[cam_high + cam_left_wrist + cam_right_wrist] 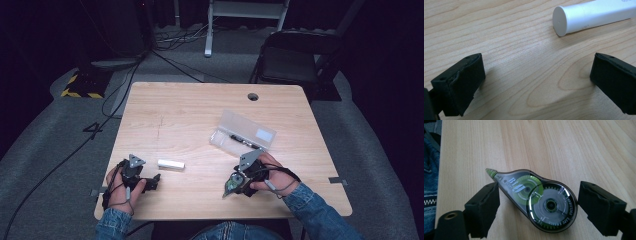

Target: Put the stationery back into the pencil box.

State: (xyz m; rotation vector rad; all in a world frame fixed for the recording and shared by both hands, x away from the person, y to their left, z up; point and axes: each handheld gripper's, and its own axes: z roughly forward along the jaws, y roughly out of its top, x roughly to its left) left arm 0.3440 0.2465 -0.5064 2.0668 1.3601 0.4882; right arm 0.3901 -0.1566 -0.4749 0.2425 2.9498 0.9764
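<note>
A white cylindrical tube (171, 164) lies on its side on the wooden table (200, 110); the left gripper view shows its flat capped end (560, 21). My left gripper (156, 181) (537, 75) rests open just short of the tube, with bare wood between its jaws. A smoky see-through correction tape dispenser (541, 200) with green inner wheels lies flat near the table's front edge (231, 185). My right gripper (233, 189) (537, 205) is open and straddles it: one jaw sits against its tapered side, the other stands a hair off its round end.
A clear plastic pencil case (243, 131) with a dark pen inside lies open just beyond the right hand. A cable hole (253, 96) is near the table's far edge. A folding chair (295, 60) and floor cables stand behind the table.
</note>
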